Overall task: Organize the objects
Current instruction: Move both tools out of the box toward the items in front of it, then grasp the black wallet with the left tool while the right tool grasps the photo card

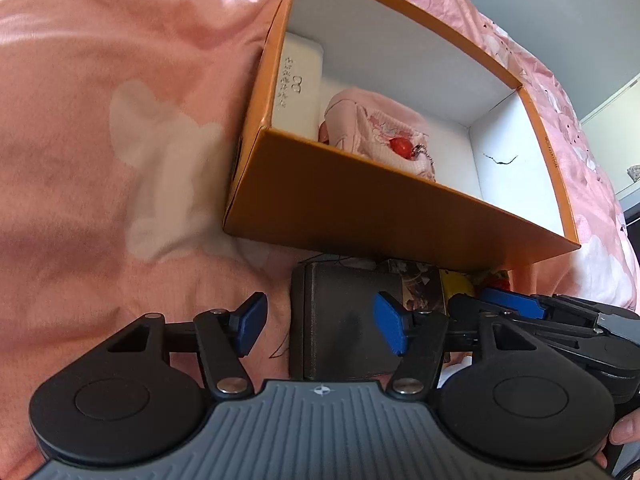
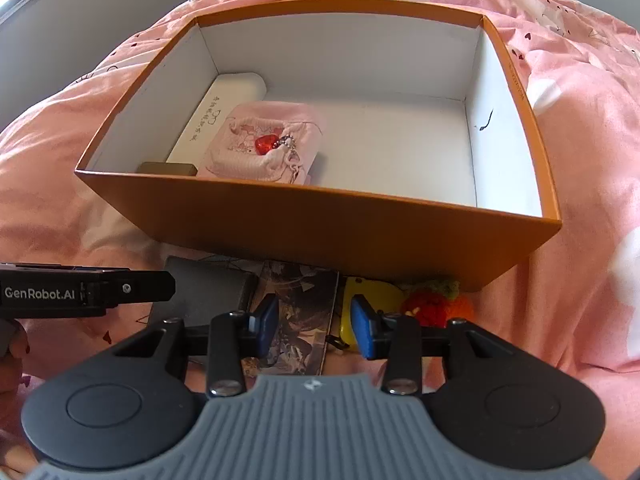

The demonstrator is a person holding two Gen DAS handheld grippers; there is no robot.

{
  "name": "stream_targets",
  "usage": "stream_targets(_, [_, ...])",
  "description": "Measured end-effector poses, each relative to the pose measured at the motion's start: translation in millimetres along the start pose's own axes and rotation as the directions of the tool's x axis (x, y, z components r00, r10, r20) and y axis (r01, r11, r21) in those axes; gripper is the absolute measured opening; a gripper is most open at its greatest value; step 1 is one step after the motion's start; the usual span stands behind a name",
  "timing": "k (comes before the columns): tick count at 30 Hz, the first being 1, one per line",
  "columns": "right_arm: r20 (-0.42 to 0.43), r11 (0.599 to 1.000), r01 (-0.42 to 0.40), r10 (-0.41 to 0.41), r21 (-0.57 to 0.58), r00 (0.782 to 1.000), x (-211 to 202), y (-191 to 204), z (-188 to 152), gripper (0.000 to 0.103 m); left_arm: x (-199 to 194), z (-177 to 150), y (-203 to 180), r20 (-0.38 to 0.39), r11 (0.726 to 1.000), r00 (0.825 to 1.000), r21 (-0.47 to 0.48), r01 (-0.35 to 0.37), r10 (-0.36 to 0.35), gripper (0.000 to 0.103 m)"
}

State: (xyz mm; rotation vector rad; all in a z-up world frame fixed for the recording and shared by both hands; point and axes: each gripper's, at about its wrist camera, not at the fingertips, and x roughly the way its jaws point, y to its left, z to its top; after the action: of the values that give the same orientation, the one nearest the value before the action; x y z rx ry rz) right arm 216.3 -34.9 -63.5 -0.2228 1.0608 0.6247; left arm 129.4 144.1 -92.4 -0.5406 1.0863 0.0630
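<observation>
On a bed [image 2: 580, 128] under a pink duvet, an orange box [image 2: 320, 236] stands open, already holding a white case [image 2: 224, 104] printed with small characters too fine to read, a pink pouch [image 2: 260, 148] with a red charm, and a small brown block [image 2: 168, 168]. Four things wait in a row just before its near wall: a dark grey case [image 1: 340, 320], a picture card [image 2: 296, 312], a yellow item [image 2: 370, 292] and a red-orange knitted toy [image 2: 434, 304]. The left gripper [image 1: 320, 324] hangs with fingers wide apart over the case, pressing on nothing; the case looks stiff and flat, probably best taken across its narrow sides. The right gripper [image 2: 316, 326] stands partly open above the card, empty; the card seems thin and light, likely slippery flat on cloth, so an edge offers the surest hold. The toy looks soft and forgiving. "GenRobot.AI" reads along the left gripper's side in the right wrist view
</observation>
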Motion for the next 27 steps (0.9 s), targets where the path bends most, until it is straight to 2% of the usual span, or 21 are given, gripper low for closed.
stream_targets(8, [-0.061,1.000,-0.014,0.016,0.018,0.998,20,-3,0,0.043,22,1,9,-0.067,0.998,0.997,-0.065,0.024,-0.028,0.075])
stream_targets(14, [-0.069,1.000,-0.017,0.019,0.018,0.997,27,-5,3,0.043,41,5,11,-0.102,0.994,0.992,-0.096,0.057,-0.067,0.088])
stream_targets(18, [-0.068,0.999,-0.023,0.024,0.022,0.997,30,-6,3,0.043,51,6,10,-0.121,0.990,0.988,-0.113,0.082,-0.095,0.090])
stream_targets(22, [-0.068,1.000,-0.023,0.024,0.021,0.997,31,-7,4,0.043,50,7,10,-0.126,0.988,0.986,-0.125,0.089,-0.105,0.078])
stream_targets(27, [-0.069,1.000,-0.020,0.022,0.018,0.997,31,-5,5,0.043,33,8,9,-0.097,0.989,0.992,-0.127,0.071,-0.084,0.057])
